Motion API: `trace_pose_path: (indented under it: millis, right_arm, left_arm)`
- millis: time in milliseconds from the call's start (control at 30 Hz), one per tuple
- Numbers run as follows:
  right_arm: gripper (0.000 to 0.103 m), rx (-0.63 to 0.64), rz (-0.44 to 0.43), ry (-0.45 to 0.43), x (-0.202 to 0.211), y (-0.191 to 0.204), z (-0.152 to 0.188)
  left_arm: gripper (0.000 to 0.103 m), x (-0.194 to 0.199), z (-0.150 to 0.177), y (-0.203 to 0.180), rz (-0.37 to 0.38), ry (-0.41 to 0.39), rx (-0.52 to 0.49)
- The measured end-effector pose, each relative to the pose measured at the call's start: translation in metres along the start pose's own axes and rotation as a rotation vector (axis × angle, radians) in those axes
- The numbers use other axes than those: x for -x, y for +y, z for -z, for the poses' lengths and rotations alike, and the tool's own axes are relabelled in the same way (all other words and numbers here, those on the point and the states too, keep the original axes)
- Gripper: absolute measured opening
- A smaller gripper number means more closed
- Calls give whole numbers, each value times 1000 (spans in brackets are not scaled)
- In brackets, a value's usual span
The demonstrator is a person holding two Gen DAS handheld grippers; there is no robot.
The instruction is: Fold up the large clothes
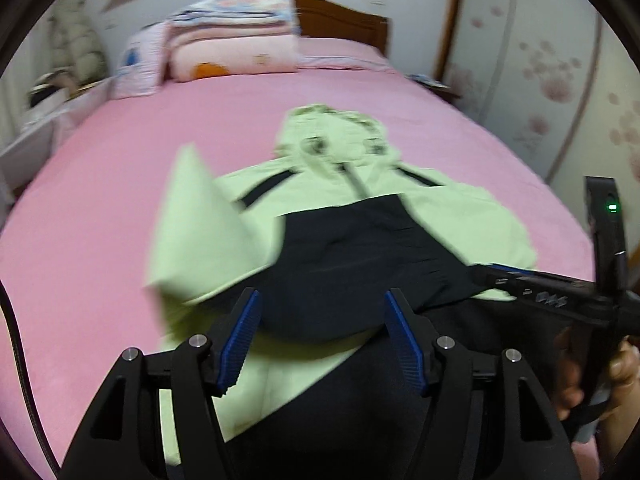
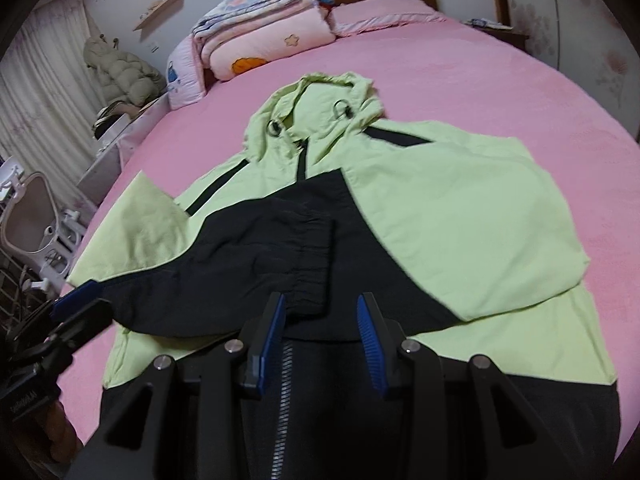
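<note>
No text, label or number is legible.

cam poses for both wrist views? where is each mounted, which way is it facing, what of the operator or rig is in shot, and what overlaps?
Left wrist: behind the left claw, tilted down, facing the headboard over the jacket; jaws apart, empty. The right claw and a hand enter at right.
Right wrist: behind the right claw, tilted down over the jacket's zipper; jaws apart, empty. The left claw enters at left.
Shared: jacket, pink bed, folded bedding, headboard.
</note>
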State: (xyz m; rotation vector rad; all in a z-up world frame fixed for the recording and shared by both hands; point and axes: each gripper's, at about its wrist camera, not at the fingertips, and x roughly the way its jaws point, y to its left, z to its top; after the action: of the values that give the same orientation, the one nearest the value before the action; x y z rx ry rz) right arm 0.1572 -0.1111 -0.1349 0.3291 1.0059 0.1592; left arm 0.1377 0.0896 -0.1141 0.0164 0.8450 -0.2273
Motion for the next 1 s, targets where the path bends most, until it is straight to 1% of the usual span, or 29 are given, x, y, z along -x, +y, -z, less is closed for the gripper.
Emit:
trace_pose_path:
  millis: [100, 167, 233, 300, 400, 567, 667, 700, 733, 767, 800, 833, 900, 967, 1000]
  right_arm:
    - [38, -36, -57, 40, -9, 2, 6]
    - [38, -63, -94, 65, -15, 2, 9]
    - [38, -97, -132, 92, -23, 2, 11]
    - [38, -120, -152, 107, -29, 3, 12]
    - [38, -153, -175, 125, -41, 5, 9]
    - [38, -232, -226, 134, -59, 1, -2]
    - [37, -249, -198, 121, -66, 1, -8]
    - [28, -239, -182, 109, -66, 2, -10]
    - [9, -210, -160, 97, -66, 5, -12]
    - [7, -175, -137, 89, -65, 9, -15]
    - [7, -139, -103, 62, -60, 13, -19]
    - [6, -94, -62, 16, -51, 18, -24]
    - [6, -21, 0, -80, -30, 24, -34]
    - [5, 16, 47, -156, -12, 23, -42]
    - [5, 36, 78, -193, -3, 21, -46]
  left_arm:
    - [62, 4, 13, 26, -73, 5, 47]
    - [62, -3, 20, 43, -117, 24, 87]
    - [62, -11, 24, 59, -145, 36, 134]
    - [62, -19, 24, 69, -154, 35, 172]
    - [62, -33, 24, 86, -148, 35, 231]
    - [62, -52, 24, 101, -164, 35, 279]
    - [62, -63, 22, 108, -165, 37, 320]
    - [61, -66, 22, 111, -163, 40, 339]
    - [51, -70, 22, 115, -167, 48, 363]
    - [46, -74, 23, 120, -171, 63, 390]
    - [35, -78, 24, 125, -163, 80, 420]
    - [30, -80, 26, 128, -159, 90, 443]
    - [28, -84, 30, 135, -161, 109, 482]
    - [26, -86, 33, 136, -154, 120, 495]
    - [23, -87, 35, 135, -155, 126, 497]
